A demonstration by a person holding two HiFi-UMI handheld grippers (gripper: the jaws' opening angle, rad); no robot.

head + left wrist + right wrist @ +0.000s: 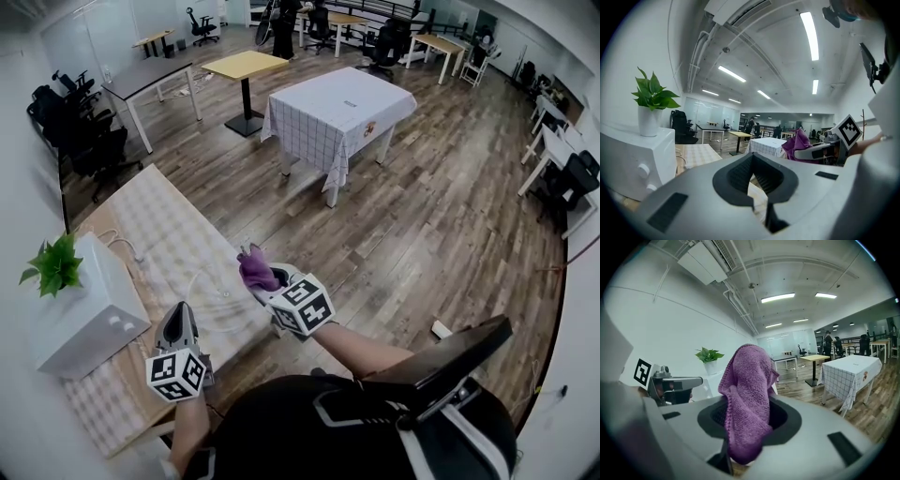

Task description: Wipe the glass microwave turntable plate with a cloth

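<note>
Now the right gripper pinches the purple cloth near the glass turntable plate. Left gripper closed, empty, beside the white microwave and its potted plant

An open-plan office — behind the checked-cloth table stand bare desks, and off to its left black swivel chairs, all on a wood-plank floor — with strip lights and exposed pipes overhead.

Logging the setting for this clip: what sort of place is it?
Probably an open-plan office or shared workspace: desks with office chairs, ceiling strip lights, and a wide wood-look floor with scattered tables.
</note>
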